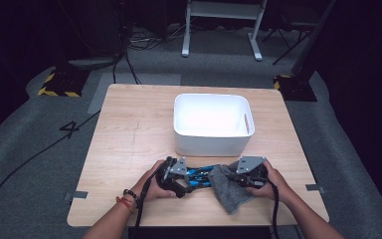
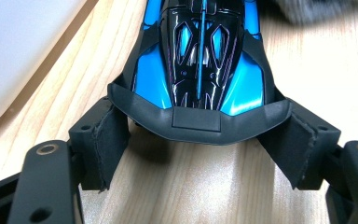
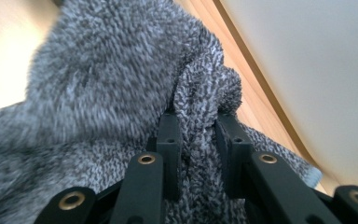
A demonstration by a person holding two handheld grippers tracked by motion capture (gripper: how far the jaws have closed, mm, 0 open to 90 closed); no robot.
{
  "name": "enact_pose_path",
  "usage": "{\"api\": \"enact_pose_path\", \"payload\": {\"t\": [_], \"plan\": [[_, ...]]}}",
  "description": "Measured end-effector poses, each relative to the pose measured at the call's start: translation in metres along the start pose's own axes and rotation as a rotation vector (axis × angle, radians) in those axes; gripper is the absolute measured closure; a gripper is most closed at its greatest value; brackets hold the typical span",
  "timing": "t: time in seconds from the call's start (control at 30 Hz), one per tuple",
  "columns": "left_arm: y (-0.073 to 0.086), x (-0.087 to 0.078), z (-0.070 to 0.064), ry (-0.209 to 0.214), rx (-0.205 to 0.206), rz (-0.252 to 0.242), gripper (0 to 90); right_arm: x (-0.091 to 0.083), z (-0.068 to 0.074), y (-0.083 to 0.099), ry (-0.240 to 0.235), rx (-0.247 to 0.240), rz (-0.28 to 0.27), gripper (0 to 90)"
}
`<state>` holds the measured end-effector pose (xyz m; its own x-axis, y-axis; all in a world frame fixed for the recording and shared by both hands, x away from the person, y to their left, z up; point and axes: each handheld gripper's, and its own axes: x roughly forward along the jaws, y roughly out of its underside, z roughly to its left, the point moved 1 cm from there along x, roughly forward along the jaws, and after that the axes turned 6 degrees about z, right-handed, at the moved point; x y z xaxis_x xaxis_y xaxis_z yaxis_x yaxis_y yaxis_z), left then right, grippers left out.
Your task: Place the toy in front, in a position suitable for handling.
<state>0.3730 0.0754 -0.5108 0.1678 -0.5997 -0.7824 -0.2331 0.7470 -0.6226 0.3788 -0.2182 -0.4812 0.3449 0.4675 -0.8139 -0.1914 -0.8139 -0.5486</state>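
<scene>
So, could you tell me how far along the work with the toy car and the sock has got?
Nothing is packed yet: the white bin looks empty. In hand, the left hand-held gripper has its jaws spread around the rear of the blue and black toy car, which rests on the table, and the right hand-held gripper pinches a fold of the grey sock. Probably left: moving both into the bin.

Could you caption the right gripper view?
Right claw pinching a fold of grey knitted cloth beside the white bin.
</scene>
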Motion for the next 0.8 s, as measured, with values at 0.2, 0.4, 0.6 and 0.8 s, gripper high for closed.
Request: {"api": "enact_pose_path", "payload": {"t": [0.2, 0.4, 0.6, 0.8], "plan": [[0.0, 0.0, 0.001, 0.002, 0.003, 0.004, 26.0, 0.004, -0.022, 0.011, 0.066, 0.128, 0.014, 73.7], [0.0, 0.0, 0.001, 0.003, 0.005, 0.003, 26.0, 0.017, -0.031, 0.007, 0.07, 0.218, -0.021, 73.3], [0.0, 0.0, 0.002, 0.005, 0.008, 0.003, 26.1, 0.008, -0.027, -0.012, 0.049, 0.198, -0.091, 74.3], [0.0, 0.0, 0.002, 0.006, 0.006, 0.002, 26.1, -0.003, -0.009, -0.049, -0.041, 0.135, -0.193, 74.8]]}}
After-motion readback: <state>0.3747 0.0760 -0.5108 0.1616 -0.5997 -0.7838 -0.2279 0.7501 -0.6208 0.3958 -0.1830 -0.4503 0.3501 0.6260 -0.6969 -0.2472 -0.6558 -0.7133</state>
